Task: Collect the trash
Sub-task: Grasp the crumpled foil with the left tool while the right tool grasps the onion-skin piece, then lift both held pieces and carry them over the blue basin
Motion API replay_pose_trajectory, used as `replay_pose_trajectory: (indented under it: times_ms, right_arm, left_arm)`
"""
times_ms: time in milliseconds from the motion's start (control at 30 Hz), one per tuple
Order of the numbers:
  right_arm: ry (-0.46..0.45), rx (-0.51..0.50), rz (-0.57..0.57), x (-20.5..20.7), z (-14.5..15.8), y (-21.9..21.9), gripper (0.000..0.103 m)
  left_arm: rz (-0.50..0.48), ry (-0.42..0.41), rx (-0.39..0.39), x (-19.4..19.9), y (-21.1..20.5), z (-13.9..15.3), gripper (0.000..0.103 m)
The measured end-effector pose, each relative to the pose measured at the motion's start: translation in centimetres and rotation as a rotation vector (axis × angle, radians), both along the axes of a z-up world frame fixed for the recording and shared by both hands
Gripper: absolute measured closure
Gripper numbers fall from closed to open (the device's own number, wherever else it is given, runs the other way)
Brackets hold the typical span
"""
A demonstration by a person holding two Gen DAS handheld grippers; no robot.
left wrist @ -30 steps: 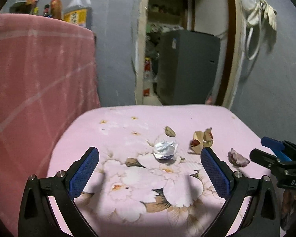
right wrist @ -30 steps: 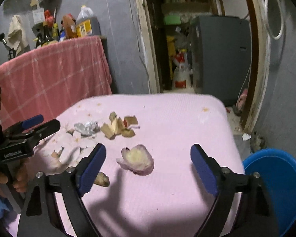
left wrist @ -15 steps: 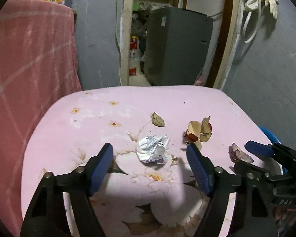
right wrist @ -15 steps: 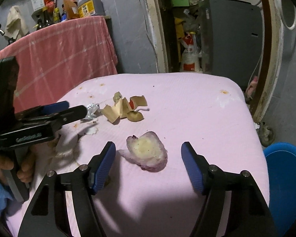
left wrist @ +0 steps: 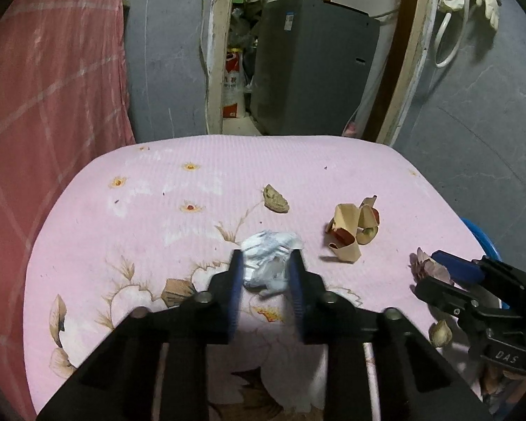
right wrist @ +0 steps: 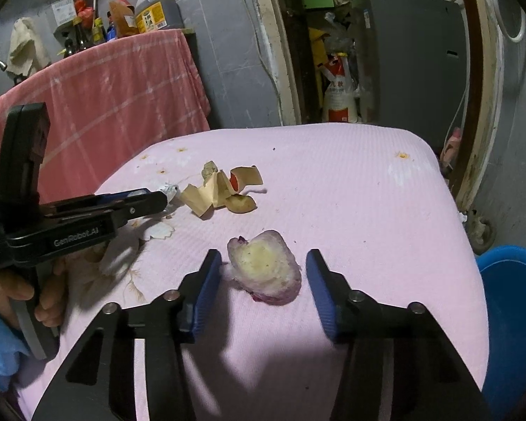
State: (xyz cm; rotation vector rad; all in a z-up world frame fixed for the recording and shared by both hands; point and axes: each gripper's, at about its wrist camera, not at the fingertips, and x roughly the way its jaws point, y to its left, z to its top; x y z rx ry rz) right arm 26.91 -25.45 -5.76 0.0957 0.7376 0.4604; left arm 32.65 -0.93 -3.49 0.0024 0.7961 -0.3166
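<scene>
- Trash is lying scattered on a pink flowered tablecloth [left wrist: 333, 175]: a crumpled white wrapper [left wrist: 268, 261], a heap of tan peel strips [left wrist: 350, 231], a small brown scrap [left wrist: 276, 201] and a purple-skinned vegetable slice [right wrist: 264, 266].
- Left gripper [left wrist: 267, 273] is pressing its blue pads against both sides of the crumpled white wrapper, which is sitting near the middle of the cloth.
- Right gripper [right wrist: 263, 287] is standing with its jaws apart, one pad on either side of the purple-skinned vegetable slice; the left pad is just beside the slice, the right pad is clear of it.
- Tan peel strips are lying between the wrapper and the slice, farther back on the cloth; the small brown scrap is sitting behind the wrapper.
- Another small brownish scrap [left wrist: 440, 331] is resting near the cloth's right edge, just beside the right gripper's body in the left wrist view.
- A blue bin [right wrist: 512, 315] is standing on the floor to the right of the table.
- A pink checked cloth [right wrist: 115, 94] is hanging over a counter to the left, with bottles [right wrist: 154, 10] standing on top.
</scene>
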Motion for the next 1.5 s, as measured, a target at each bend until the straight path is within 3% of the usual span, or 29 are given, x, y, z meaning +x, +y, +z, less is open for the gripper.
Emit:
replay_pose_trajectory:
  times_ms: [100,267,633,867,1167,1500]
  right_arm:
    - [0.006,0.009,0.003,0.1,-0.1,-0.1,0.069]
    - [0.008,0.035,0.003,0.0,0.0,-0.4,0.071]
    - [-0.001,0.056,0.001,-0.2,0.1,-0.7,0.072]
    - [-0.036,0.065,-0.007,-0.9,0.5,-1.0,0.075]
    - [-0.118,0.104,-0.031,-2.2,1.9,-1.7,0.076]
    - [-0.312,0.163,-0.07,-5.2,5.4,-3.0,0.076]
  left_arm:
    - [-0.002,0.008,-0.013,-0.3,0.0,-0.1,0.09]
    - [-0.01,0.006,-0.039,-1.1,0.3,-0.1,0.099]
    - [0.009,-0.014,-0.076,-2.3,0.8,0.1,0.1]
    - [-0.013,-0.088,-0.097,-4.2,0.7,1.3,0.101]
    - [-0.034,-0.186,-0.097,-6.8,-0.6,3.0,0.101]
    - [-0.031,-0.317,-0.16,-9.0,-1.9,5.5,0.101]
